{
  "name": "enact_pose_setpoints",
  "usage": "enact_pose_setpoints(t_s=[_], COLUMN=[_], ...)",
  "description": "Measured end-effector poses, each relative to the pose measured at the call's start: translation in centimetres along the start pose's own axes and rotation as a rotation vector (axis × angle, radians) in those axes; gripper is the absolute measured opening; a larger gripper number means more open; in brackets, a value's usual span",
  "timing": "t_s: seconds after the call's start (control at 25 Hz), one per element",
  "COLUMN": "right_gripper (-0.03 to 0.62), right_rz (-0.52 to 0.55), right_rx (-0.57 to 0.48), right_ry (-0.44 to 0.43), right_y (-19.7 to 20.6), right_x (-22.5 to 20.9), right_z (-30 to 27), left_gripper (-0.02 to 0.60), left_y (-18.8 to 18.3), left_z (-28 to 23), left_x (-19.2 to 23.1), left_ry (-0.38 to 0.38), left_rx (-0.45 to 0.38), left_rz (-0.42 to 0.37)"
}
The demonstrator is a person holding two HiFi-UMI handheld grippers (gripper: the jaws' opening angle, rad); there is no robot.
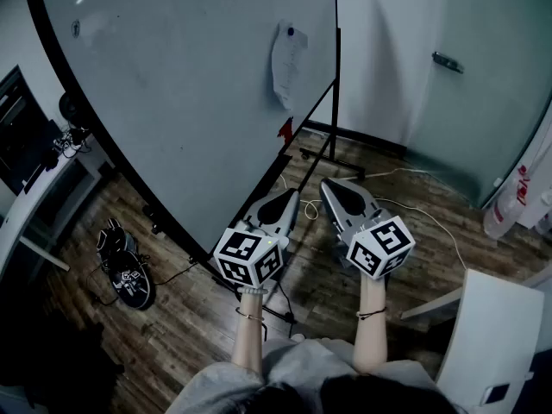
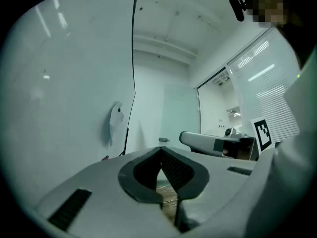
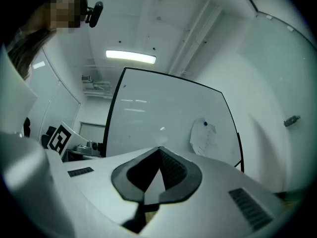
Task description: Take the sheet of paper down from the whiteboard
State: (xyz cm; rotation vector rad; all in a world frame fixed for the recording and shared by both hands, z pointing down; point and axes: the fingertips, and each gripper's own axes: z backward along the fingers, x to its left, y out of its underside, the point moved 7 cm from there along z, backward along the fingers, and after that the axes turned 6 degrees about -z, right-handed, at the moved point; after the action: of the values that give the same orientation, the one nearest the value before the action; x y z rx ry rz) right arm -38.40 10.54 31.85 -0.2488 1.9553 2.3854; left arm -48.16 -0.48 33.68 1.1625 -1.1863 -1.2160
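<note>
A white sheet of paper (image 1: 288,65) hangs near the right edge of the whiteboard (image 1: 172,84), pinned by a small blue magnet (image 1: 291,32). The sheet (image 2: 115,124) shows far off in the left gripper view, and in the right gripper view the paper (image 3: 203,138) is up and to the right of the jaws. My left gripper (image 1: 291,195) and right gripper (image 1: 330,185) are side by side below the board, both shut and empty, well short of the sheet.
The whiteboard stands on a black wheeled stand (image 1: 332,145) on a wood floor. A red object (image 1: 285,129) sits at the board's lower right corner. Cables (image 1: 414,210) trail on the floor. A black bag (image 1: 125,270) lies left, a white chair (image 1: 492,335) right.
</note>
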Motion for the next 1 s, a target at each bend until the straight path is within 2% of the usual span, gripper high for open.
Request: enact_pose_setpoints(t_s=[0.64, 0.88, 1.0], right_gripper=[-0.006, -0.006, -0.006], right_rz=[-0.022, -0.051, -0.059], right_rx=[0.007, -0.001, -0.013], right_ry=[-0.011, -0.022, -0.025], right_y=[-0.5, -0.3, -0.7], right_x=[-2.9, -4.4, -5.2], right_z=[2.9, 4.7, 4.6], left_gripper=[0.006, 0.006, 0.006], left_y=[0.1, 1.6, 1.8], left_z=[-2.6, -3.6, -4.2], left_x=[-2.8, -4.4, -4.6], left_ry=[-0.013, -0.038, -0.042], left_rx=[0.008, 0.016, 0.024], left_rz=[-0.002, 0.046, 0.042])
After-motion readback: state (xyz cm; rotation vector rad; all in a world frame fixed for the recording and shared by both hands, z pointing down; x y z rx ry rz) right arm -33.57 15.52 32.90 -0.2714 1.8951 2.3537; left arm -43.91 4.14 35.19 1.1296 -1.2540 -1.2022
